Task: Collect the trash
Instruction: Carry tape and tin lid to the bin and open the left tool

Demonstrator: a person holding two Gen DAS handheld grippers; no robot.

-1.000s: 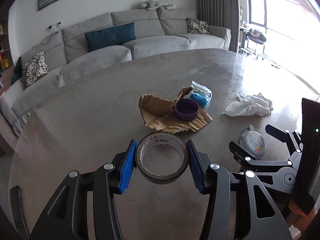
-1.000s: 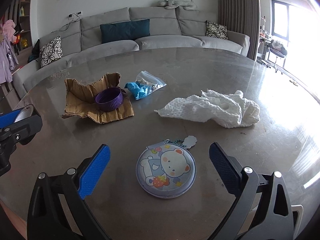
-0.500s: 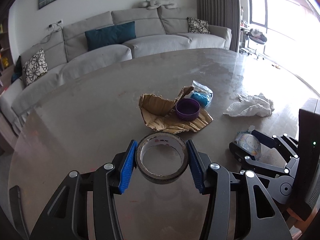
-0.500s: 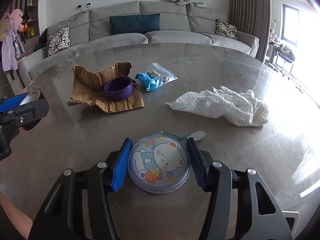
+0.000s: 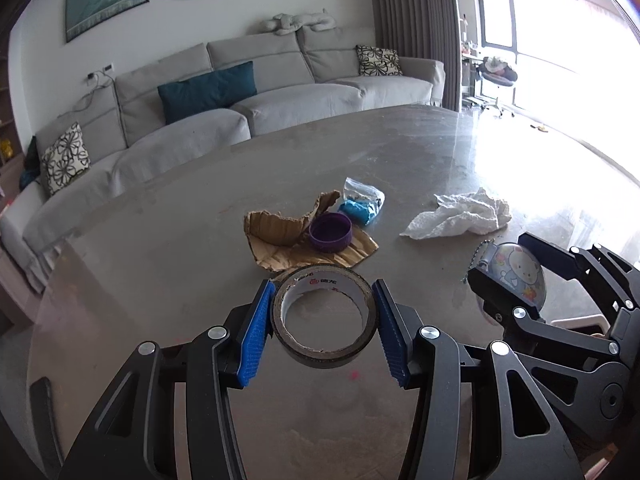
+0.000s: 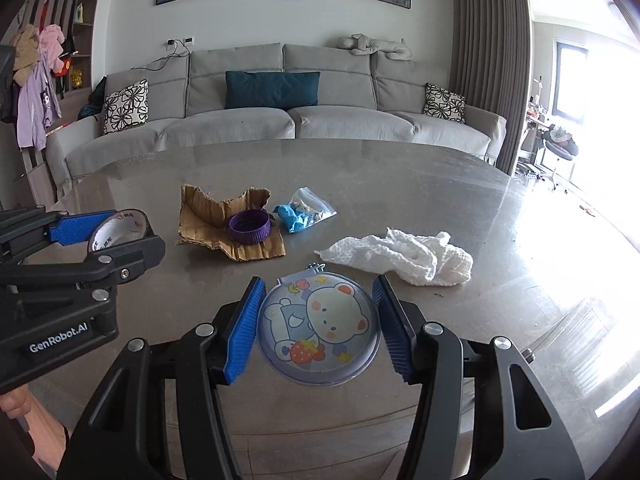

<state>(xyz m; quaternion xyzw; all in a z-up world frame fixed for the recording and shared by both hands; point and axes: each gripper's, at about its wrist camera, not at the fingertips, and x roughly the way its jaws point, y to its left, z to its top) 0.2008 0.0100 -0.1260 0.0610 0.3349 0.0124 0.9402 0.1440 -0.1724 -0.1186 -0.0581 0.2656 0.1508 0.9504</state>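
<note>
My left gripper (image 5: 325, 330) is shut on a brown tape roll (image 5: 362, 334) and holds it above the round grey table (image 5: 160, 248). My right gripper (image 6: 318, 330) is shut on a round bear-print disc (image 6: 320, 332) and holds it lifted off the table; it also shows in the left wrist view (image 5: 516, 272). On the table lie torn cardboard (image 6: 208, 220) with a purple cap (image 6: 249, 227) on it, a clear bag with blue contents (image 6: 304, 214) and a crumpled white tissue (image 6: 400, 254).
A grey sofa (image 6: 280, 120) with cushions stands behind the table. A bright window (image 5: 532, 40) and curtain are at the right. Shelves with hanging clothes (image 6: 36, 92) are at the far left.
My right gripper closed on the bear disc and lifted it off the table. My left gripper rose a little with the tape roll.
</note>
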